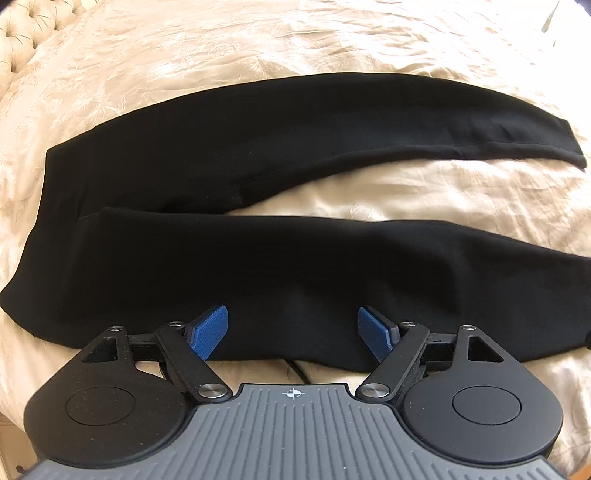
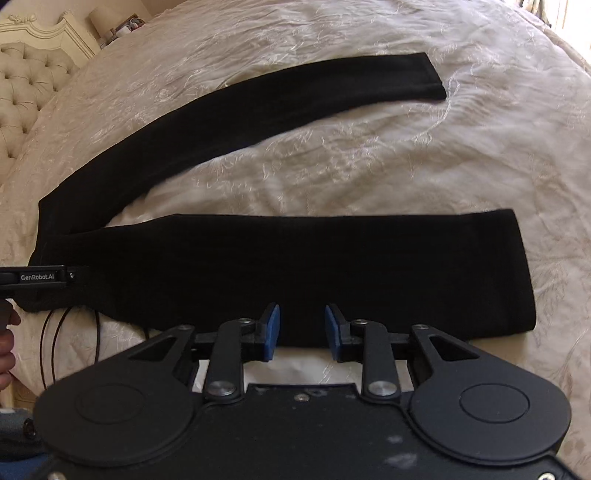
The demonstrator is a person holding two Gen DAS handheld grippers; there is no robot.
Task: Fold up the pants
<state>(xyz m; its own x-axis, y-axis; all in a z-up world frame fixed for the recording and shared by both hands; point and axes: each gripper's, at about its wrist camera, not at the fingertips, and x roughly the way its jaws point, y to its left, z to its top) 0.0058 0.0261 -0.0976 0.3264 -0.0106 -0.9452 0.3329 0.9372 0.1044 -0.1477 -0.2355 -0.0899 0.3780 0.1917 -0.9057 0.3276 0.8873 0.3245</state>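
Observation:
Black pants [image 1: 258,155] lie flat on a cream bedspread [image 1: 369,44], waist at the left and the two legs spread apart toward the right. My left gripper [image 1: 292,314] hangs over the near leg [image 1: 295,258], its blue pads wide apart with only flat cloth below them. In the right wrist view the pants [image 2: 332,266] show both cuffs, the far one [image 2: 432,77] and the near one [image 2: 517,269]. My right gripper [image 2: 302,310] sits above the near leg's front edge, pads parted with a narrow gap and nothing between them.
A tufted headboard [image 2: 26,85] stands at the upper left, with a bedside stand [image 2: 110,26] behind it. At the left edge are a black bar marked GenRobot.AI [image 2: 37,277], a person's hand [image 2: 5,347] and thin black cables [image 2: 55,343].

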